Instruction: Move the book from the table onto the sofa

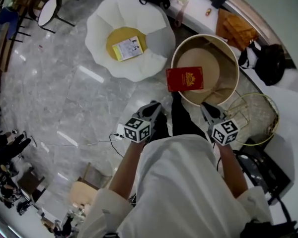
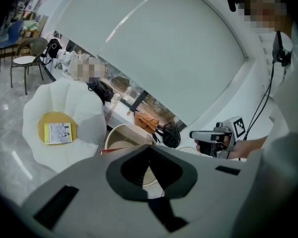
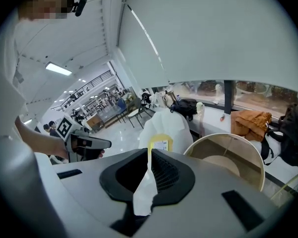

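Glossy polished stone floor, matt white cloth sofa, smooth red cover on the book.

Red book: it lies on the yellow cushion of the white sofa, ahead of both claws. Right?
No. The head view shows the red book on the round table, not on the cushion, ahead of the left claw and right claw. The yellow cushion of the white sofa holds a pale booklet.
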A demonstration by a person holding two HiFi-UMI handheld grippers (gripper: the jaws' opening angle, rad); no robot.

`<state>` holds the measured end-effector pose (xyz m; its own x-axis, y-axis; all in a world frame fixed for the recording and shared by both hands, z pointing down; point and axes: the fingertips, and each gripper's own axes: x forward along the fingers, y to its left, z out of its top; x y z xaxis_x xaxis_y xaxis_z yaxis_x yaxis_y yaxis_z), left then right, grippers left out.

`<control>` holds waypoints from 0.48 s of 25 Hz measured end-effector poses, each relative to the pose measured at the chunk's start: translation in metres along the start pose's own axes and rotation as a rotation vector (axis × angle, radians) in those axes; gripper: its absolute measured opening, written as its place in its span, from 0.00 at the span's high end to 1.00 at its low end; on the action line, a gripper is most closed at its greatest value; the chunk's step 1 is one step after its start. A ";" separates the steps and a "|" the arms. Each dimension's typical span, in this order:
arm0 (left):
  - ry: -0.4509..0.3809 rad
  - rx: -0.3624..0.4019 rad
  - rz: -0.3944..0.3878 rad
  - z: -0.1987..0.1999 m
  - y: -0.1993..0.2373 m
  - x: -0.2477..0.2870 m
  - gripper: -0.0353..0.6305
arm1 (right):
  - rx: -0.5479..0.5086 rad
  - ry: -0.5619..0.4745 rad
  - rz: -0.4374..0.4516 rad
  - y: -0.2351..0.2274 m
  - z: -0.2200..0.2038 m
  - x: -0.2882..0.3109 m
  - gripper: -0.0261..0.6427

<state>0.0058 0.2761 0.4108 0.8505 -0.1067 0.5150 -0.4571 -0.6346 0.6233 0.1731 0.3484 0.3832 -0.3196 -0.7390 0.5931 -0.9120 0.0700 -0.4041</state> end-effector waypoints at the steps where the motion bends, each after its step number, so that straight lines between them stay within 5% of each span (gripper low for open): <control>1: -0.001 -0.009 0.003 -0.003 0.006 0.009 0.94 | -0.003 0.018 0.009 -0.004 -0.004 0.005 0.90; 12: 0.034 -0.098 0.016 -0.038 0.061 0.091 0.92 | 0.065 0.193 0.090 -0.039 -0.070 0.058 0.90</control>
<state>0.0453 0.2566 0.5182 0.8343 -0.0895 0.5439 -0.4954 -0.5546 0.6686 0.1718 0.3501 0.4820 -0.4481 -0.5890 0.6725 -0.8611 0.0823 -0.5017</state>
